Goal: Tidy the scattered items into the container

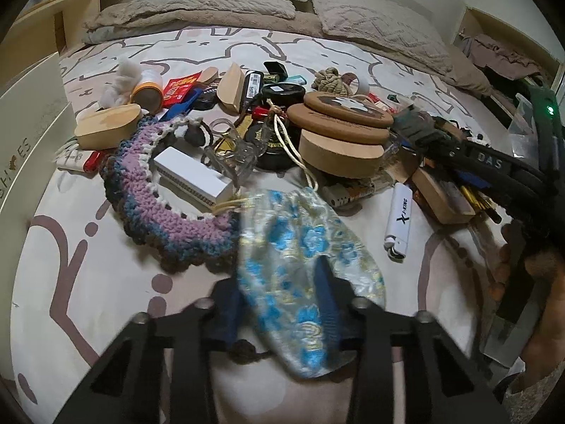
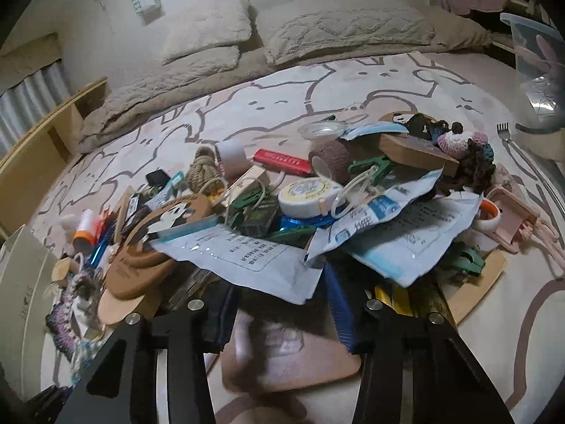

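the left gripper (image 1: 279, 304) has its blue pads on either side of a blue floral brocade pouch (image 1: 303, 268), which lies on the patterned bedspread (image 1: 70, 282) just beside a purple crocheted piece (image 1: 183, 222). the right gripper (image 2: 282, 321) is spread wide with nothing between its pads, low over a cork coaster (image 2: 293, 357) at the near edge of the clutter. a clear plastic container (image 2: 540, 70) sits at the far right.

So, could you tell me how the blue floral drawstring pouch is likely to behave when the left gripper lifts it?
The pouch looks like thin brocade lying slumped and creased, so it will probably sag between the left gripper fingers. It appears flat, so likely light. Its cord trails under the wooden and cork discs, so it may snag or drag them.
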`<state>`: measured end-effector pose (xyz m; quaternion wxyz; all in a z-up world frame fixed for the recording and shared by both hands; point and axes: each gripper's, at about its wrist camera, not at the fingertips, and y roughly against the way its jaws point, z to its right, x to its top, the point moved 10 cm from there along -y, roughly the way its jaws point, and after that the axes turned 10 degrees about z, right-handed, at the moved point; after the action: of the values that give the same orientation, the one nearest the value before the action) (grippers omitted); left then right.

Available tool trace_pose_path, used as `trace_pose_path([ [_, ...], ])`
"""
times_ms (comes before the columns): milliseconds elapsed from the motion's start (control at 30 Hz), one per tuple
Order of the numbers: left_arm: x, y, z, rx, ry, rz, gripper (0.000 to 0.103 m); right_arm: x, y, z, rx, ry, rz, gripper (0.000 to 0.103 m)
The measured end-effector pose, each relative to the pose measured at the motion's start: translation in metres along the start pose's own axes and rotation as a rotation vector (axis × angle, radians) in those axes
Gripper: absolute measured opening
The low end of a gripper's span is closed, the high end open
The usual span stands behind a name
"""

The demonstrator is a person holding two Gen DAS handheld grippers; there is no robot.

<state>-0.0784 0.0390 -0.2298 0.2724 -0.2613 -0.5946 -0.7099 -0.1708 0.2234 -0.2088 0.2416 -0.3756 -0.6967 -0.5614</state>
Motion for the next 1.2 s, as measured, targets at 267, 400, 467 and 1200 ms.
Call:
trace_pose_path([
  [267,0.004,0.008,0.003,-0.03,0.007,0.015,0.017,-0.004,0.007,0.007,-0.14,0.169,0.019,0.047],
  [400,0.006,0.012,0.001,-0.044,0.024,0.02,0.016,-0.004,0.008,-0.002,-0.178,0.288,0.041,0.047],
  [467,0.007,0.012,0.0,-0.048,0.033,0.018,0.016,-0.004,0.008,-0.008,-0.204,0.367,0.059,0.047],
  [1200,0.002,0.007,-0.003,-0.104,0.107,-0.039,0.016,-0.013,-0.025,-0.052,-0.269,0.959,0.101,0.047],
])
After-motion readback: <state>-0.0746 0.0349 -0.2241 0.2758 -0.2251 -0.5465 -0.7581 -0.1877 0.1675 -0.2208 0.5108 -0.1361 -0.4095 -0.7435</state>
